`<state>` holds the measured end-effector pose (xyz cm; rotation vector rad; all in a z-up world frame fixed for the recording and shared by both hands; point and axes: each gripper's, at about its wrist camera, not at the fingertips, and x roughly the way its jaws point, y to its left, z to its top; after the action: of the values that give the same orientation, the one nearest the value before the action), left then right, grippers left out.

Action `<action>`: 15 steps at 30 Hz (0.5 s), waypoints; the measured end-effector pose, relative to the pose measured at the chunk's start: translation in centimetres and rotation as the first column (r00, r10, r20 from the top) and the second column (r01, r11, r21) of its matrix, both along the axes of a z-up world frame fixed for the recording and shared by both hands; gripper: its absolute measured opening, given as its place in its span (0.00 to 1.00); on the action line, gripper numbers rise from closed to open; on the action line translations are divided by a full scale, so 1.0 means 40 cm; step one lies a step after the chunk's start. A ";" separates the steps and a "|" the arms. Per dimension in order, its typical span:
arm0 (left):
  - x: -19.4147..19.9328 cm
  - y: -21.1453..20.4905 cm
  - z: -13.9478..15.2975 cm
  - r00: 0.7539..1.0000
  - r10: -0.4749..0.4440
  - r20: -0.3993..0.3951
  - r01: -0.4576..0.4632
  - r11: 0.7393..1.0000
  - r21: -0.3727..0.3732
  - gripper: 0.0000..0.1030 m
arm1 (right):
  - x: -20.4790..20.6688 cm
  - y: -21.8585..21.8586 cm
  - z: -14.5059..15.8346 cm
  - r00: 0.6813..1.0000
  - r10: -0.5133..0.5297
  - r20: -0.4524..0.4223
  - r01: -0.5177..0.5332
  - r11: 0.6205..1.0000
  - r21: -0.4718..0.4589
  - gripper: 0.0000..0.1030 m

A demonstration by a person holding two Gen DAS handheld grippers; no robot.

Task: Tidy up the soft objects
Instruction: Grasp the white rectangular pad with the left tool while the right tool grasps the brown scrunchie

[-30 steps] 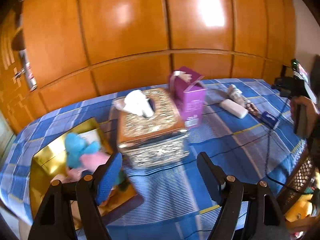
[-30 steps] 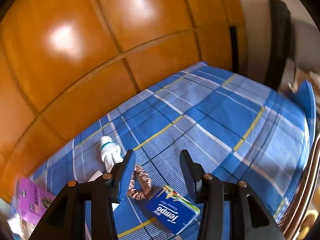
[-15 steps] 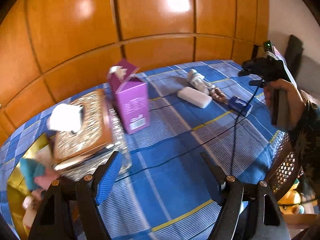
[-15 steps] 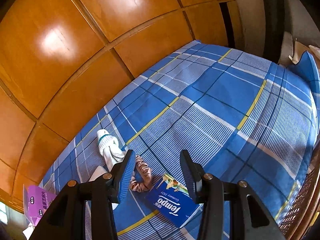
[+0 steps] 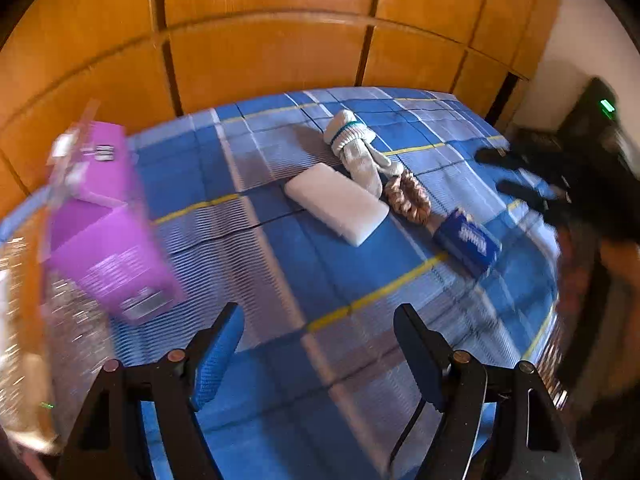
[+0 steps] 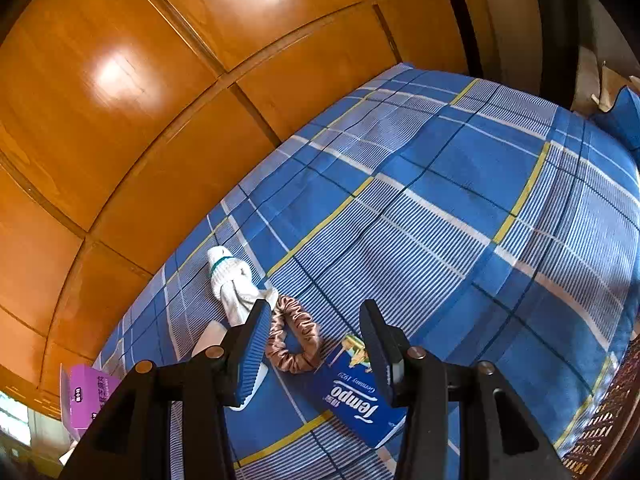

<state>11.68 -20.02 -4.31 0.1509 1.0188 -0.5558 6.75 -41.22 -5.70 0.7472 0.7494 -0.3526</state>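
Note:
On the blue plaid cloth lie a rolled white sock (image 5: 358, 150) (image 6: 232, 284), a white rectangular pad (image 5: 336, 202) (image 6: 216, 340), a brown satin scrunchie (image 5: 410, 198) (image 6: 294, 340) and a blue Tempo tissue pack (image 5: 466, 240) (image 6: 358, 390), in a row. My left gripper (image 5: 318, 344) is open and empty, hovering in front of them. My right gripper (image 6: 314, 334) is open and empty, above the scrunchie and the tissue pack; in the left wrist view it shows as a dark blurred shape (image 5: 520, 176) at the right.
A purple tissue box (image 5: 104, 224) (image 6: 86, 394) stands at the left, next to a blurred ornate gold tissue holder (image 5: 24, 320). Orange wood panels (image 6: 160, 80) close the far side. A wicker edge (image 6: 600, 432) shows at the lower right.
The left wrist view has swung right: the gold tray with toys left the view and the sock, pad, scrunchie and tissue pack now sit ahead. My right gripper has come slightly closer to the scrunchie.

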 end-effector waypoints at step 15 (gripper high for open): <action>0.288 -0.183 -0.102 0.958 0.231 -0.169 -0.229 0.973 0.034 0.77 | 0.011 0.001 -0.026 0.997 0.068 0.026 -0.071 0.988 0.134 0.45</action>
<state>23.20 -27.34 -8.39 -0.0048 1.1907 -0.3532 7.20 -41.18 -6.74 0.8482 0.7824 -0.2320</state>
